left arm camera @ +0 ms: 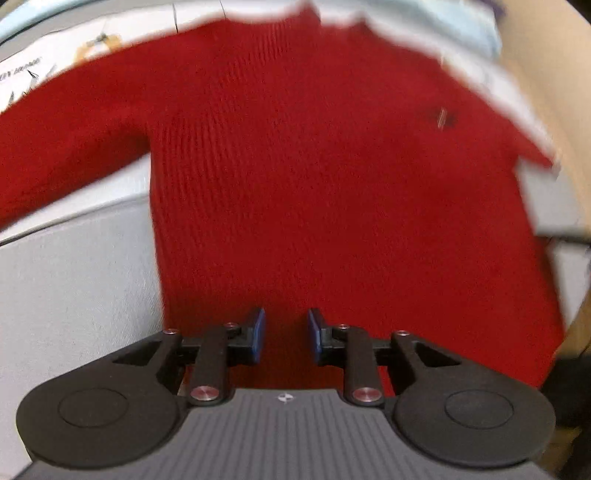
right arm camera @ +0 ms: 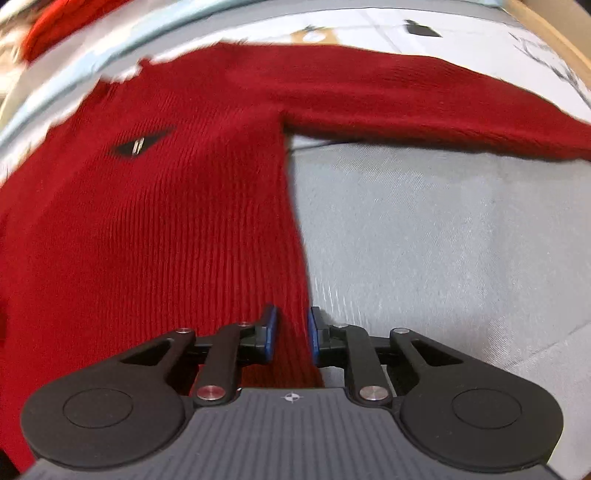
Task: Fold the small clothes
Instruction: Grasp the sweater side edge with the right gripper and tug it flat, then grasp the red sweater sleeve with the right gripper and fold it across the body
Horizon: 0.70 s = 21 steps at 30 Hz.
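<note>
A small red knit sweater [left arm camera: 314, 166] lies spread face up on a pale grey cover [left arm camera: 74, 277], with one sleeve [left arm camera: 66, 147] stretched out to the left. A small dark badge [left arm camera: 443, 118] sits on its chest. My left gripper [left arm camera: 286, 334] hangs over the sweater's lower body; its blue pads stand apart and only flat cloth shows beneath them. In the right wrist view the sweater [right arm camera: 166, 221] fills the left side and its other sleeve [right arm camera: 424, 103] runs off to the right. My right gripper [right arm camera: 292, 332] is over the sweater's side edge near the hem, pads narrowly apart with red cloth showing in the gap.
The pale grey cover [right arm camera: 424, 240] spreads bare to the right of the sweater. Another red garment [right arm camera: 55, 22] lies at the far top left. Light blue cloth [left arm camera: 461, 22] lies beyond the collar. A wooden edge [right arm camera: 554, 29] borders the surface at the far right.
</note>
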{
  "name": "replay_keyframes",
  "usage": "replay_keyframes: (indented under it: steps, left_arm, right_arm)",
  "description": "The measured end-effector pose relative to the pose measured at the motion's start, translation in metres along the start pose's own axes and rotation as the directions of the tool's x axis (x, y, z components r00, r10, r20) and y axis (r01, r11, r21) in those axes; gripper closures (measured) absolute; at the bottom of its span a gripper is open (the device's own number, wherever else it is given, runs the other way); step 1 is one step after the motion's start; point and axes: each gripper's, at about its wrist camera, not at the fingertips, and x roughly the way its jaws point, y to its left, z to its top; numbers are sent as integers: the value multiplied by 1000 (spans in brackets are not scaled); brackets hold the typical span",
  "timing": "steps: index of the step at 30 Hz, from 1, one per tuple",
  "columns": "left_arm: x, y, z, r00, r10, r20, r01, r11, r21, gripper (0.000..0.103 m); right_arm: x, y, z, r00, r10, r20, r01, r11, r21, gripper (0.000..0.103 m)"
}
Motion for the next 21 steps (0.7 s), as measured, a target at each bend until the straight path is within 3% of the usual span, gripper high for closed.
replay_keyframes:
  steps: [5, 8, 12, 15, 18, 20, 21]
  left_arm:
    - [-13, 2, 0, 999, -28, 32, 29, 999, -43, 76]
    - [-11, 2, -4, 999, -40, 25, 40, 999, -1, 73]
    - [-7, 4, -7, 1000, -9, -8, 9, 1000, -5, 73]
    - [-42, 0, 2, 996, 21, 86, -17, 999, -38, 72]
    - [-91, -14, 14, 971, 75, 229, -60, 995, -74, 58]
    - [-122, -28, 18, 933, 136, 332, -107, 989, -104, 44]
    - [-138, -35, 18, 910, 159, 384, -123, 986, -117, 43]
  right_arm:
    - [-9, -1, -7, 1000, -15, -7, 15, 1000, -28, 90]
    - [-16, -2, -11, 1000, -5, 10, 6, 999, -43, 89]
    - [-12, 2, -14, 997, -60, -40, 54, 991, -126, 79]
    - [-35, 12, -7, 996, -91, 10, 91, 984, -150, 79]
    - [-64, 23, 0, 993, -62, 105, 82, 977, -195, 70]
    - [-78, 24, 4, 984, -47, 172, 78, 981, -180, 58]
    - [-85, 21, 6, 975, -47, 216, 82, 984, -158, 56]
